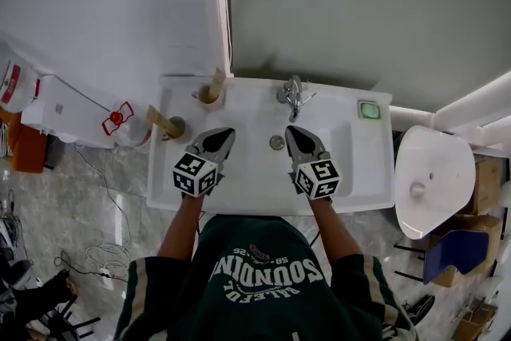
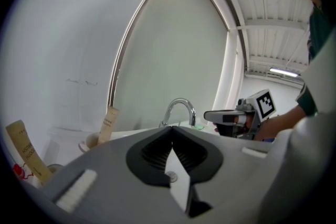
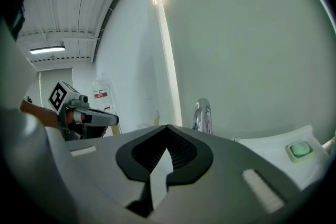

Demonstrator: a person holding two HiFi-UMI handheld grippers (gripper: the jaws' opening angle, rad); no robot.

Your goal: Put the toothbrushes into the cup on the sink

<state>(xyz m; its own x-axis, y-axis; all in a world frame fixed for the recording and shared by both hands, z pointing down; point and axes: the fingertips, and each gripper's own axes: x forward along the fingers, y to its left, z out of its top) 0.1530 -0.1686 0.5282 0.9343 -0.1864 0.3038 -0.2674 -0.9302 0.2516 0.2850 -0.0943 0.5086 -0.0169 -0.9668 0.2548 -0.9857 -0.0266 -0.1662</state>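
A tan cardboard-sleeved toothbrush (image 1: 215,84) stands tilted in a pale round cup (image 1: 207,97) on the back rim of the white rectangular ceramic sink (image 1: 363,164), just left of centre in the head view. A second tan sleeved toothbrush (image 1: 162,119) leans in a darker round cup (image 1: 176,126) on the sink's left rim, a little lower and further left in the frame. In the left gripper view these two show at lower left, the second toothbrush (image 2: 25,156) nearest the edge and the first (image 2: 108,124) further in.

The left gripper (image 1: 217,141) hovers over the left part of the basin, near both cups but touching neither. Its jaws are closed tip to tip with nothing between them. The right gripper (image 1: 299,141) hangs over the basin just right of the round metal drain (image 1: 276,142), its jaws likewise pressed together and empty.

At the back centre stands a curved chrome faucet (image 1: 293,96), and a green bar of soap (image 1: 368,109) lies on the rim toward the upper right. A white toilet bowl (image 1: 431,172) sits at the right edge, and grey marble floor (image 1: 104,212) fills the lower left.
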